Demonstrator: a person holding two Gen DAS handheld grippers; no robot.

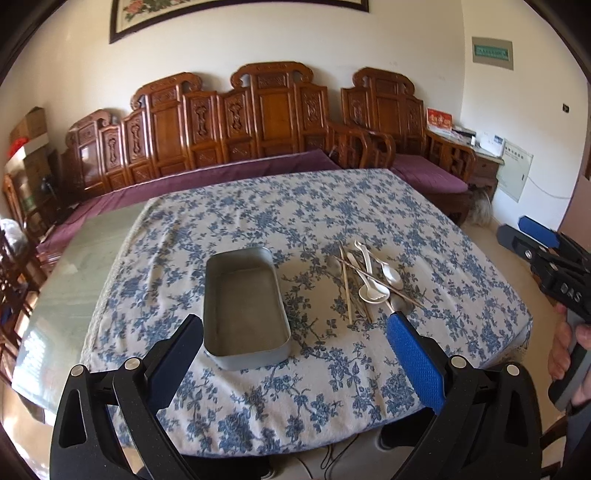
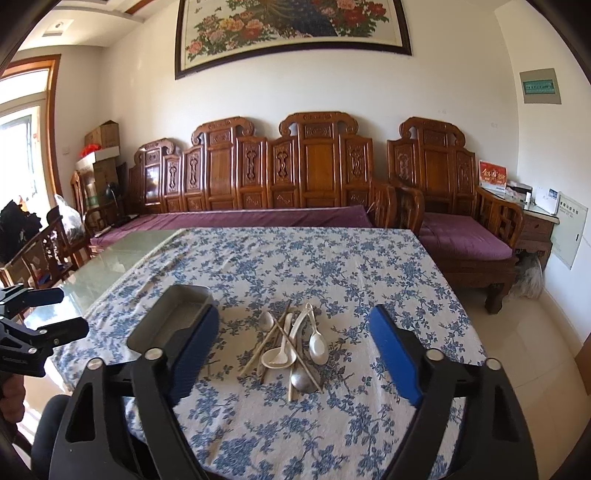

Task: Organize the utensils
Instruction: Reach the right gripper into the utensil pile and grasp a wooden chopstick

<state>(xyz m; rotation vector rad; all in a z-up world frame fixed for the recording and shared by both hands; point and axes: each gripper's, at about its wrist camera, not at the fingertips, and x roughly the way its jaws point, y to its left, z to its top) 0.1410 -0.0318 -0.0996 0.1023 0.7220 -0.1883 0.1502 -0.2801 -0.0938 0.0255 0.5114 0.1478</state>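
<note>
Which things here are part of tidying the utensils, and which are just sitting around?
Part of the job:
metal tray, empty
pile of spoons and chopsticks beside it
left gripper and right gripper, both open

Just there:
floral tablecloth
carved wooden sofa
framed flower painting
cardboard boxes

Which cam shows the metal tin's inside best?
Left wrist. The metal tin lies whole and unobstructed between the open fingers of the left gripper, its bare floor fully visible. In the right wrist view the tin sits at a shallow angle, and a finger of the right gripper hides its near end.
</note>
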